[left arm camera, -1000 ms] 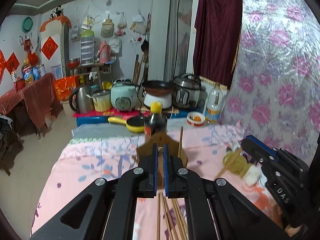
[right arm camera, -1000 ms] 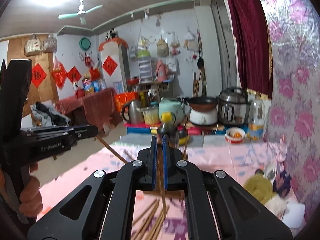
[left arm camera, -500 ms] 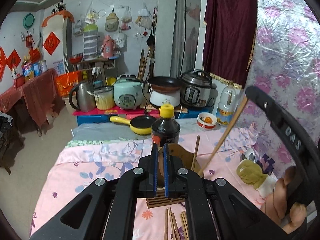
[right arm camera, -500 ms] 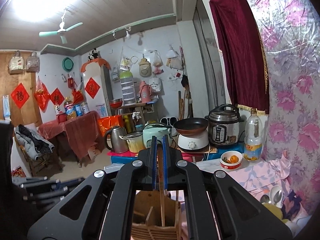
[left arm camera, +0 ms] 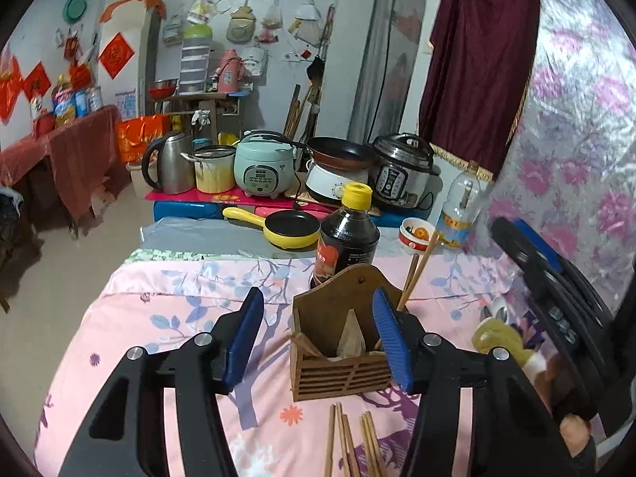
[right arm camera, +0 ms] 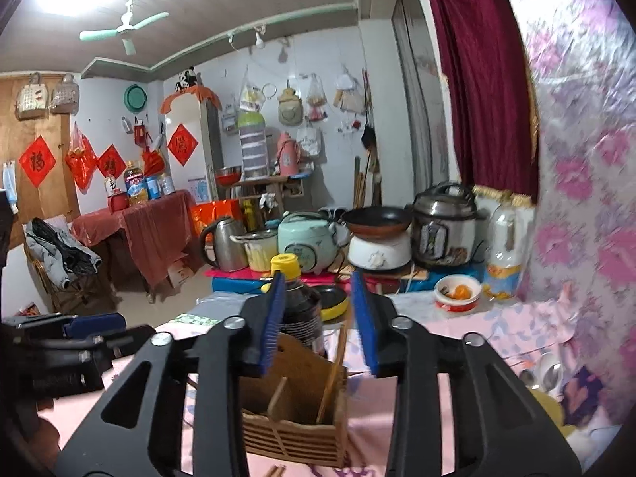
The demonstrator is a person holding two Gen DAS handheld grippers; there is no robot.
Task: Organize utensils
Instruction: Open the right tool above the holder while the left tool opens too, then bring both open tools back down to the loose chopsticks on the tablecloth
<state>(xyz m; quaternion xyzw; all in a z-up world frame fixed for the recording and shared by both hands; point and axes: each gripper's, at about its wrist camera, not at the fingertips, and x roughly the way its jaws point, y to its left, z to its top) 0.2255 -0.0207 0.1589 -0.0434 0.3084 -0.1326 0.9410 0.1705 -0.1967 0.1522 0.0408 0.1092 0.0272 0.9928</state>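
The wooden utensil holder (left arm camera: 338,342) stands upright on the pink floral cloth (left arm camera: 167,310), and everything here is placed against it. The left gripper (left arm camera: 318,342) hangs just in front of and above the holder with its jaws opening; its blue pads (left arm camera: 242,338) stand apart to either side of the holder's front, nothing pressed between them. Two chopsticks (left arm camera: 417,270) lean out of the holder's right compartment, rising past its arched back. More loose chopsticks (left arm camera: 349,445) lie flat on the cloth just in front of the holder, below the left gripper. A dark sauce bottle (left arm camera: 348,234) with a yellow cap stands right behind the holder. The right gripper (right arm camera: 318,322) hovers over the holder from the near side, its jaws also opening; a chopstick (right arm camera: 334,373) stands in the holder between and below its pads, touching neither. In the left wrist view the right gripper's black body shows well to the right of the holder.
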